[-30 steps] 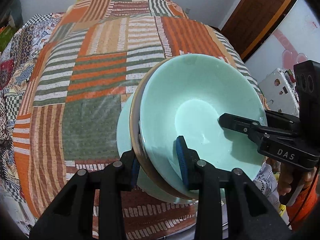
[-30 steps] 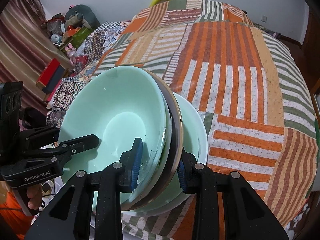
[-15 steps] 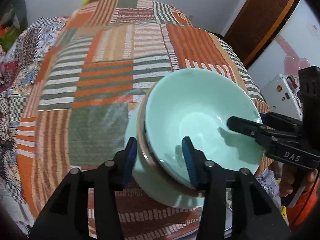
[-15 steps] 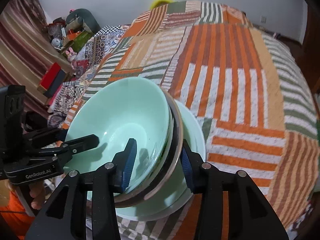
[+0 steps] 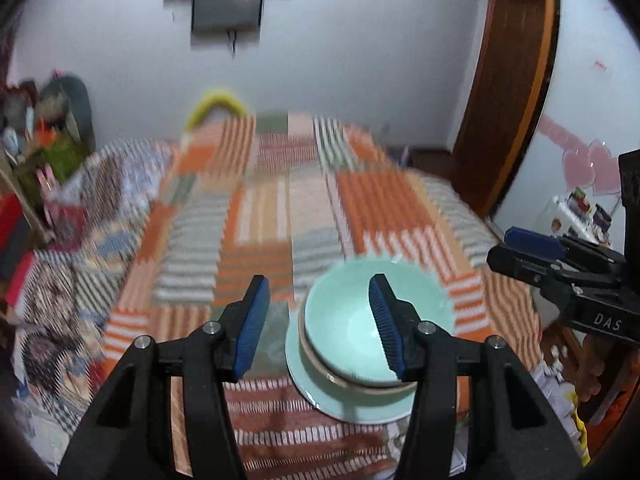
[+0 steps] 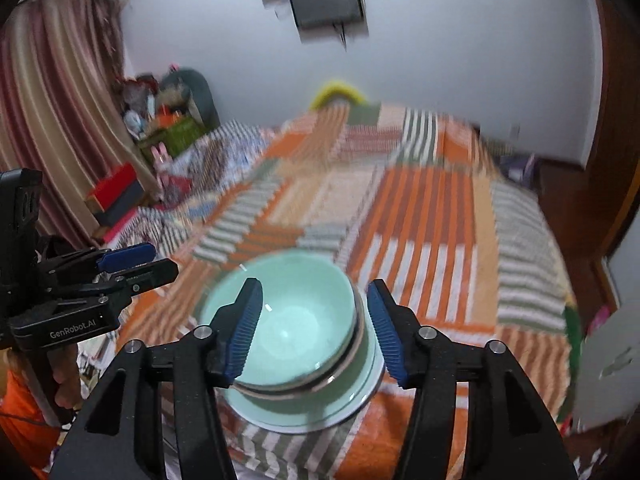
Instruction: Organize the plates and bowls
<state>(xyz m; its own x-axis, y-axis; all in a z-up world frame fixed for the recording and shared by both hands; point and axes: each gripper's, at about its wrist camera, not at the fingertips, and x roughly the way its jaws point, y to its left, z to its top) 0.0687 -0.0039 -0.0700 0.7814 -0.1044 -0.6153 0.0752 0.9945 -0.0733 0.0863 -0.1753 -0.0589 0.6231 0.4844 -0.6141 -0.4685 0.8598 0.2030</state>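
On the patchwork bedspread, left wrist view: mint bowl nested in a brown-rimmed bowl on a mint plate, near the bedspread's closest edge. Your left gripper has just been opening; jaws released, empty, above the stack. Right wrist view: same stack on the bedspread. Your right gripper has likewise just been opening, released, holding nothing, clear of the bowl.

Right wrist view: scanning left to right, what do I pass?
Curtain → left gripper → stacked bowls on the plate → striped quilt → wooden door.
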